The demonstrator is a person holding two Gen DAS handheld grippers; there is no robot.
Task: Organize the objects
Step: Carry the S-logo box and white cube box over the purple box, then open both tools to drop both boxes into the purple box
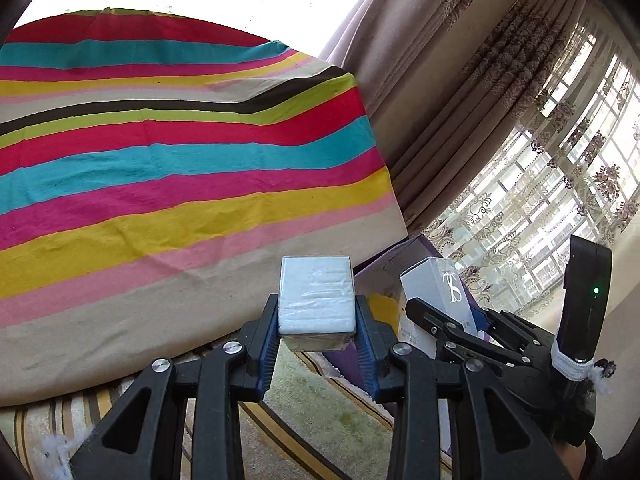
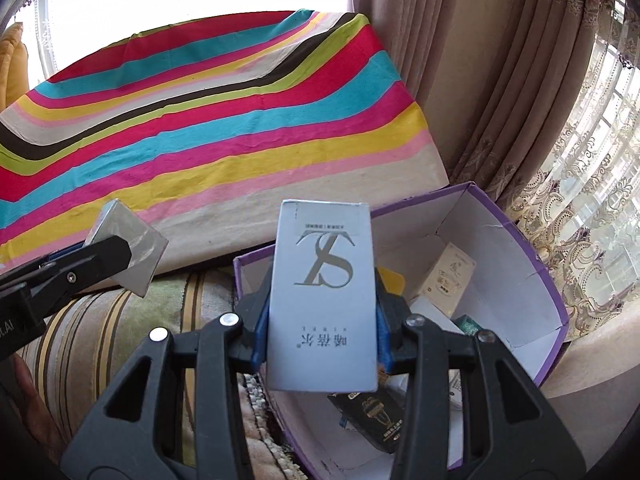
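Take the open purple cardboard box with the white lining (image 2: 532, 264) as your reference. Farthest to its left lies the striped multicolour cloth (image 1: 180, 168), draped over a raised surface and bare of objects as far as either view shows, which suggests the sorting is well along.

Nearer the box, still left of it, your left gripper (image 1: 317, 320) is clamped on a small white block wrapped in clear film (image 1: 316, 294). The blue pads press its two side faces and it sticks out past the fingertips, held in the air above the striped beige upholstery (image 2: 120, 320); you seem to be carrying it toward the box rather than setting it down here.

Over the box's left wall, your right gripper (image 2: 322, 340) grips a tall pale grey-blue carton with a large silver monogram (image 2: 324, 296), pinched across its narrow sides. Much of its length stands clear of the fingers, probably so it can drop in once you let go.

Inside the box rest a small cream carton (image 2: 450, 272) and a black packet with a gold print (image 2: 374, 414), leaving bare floor between them.
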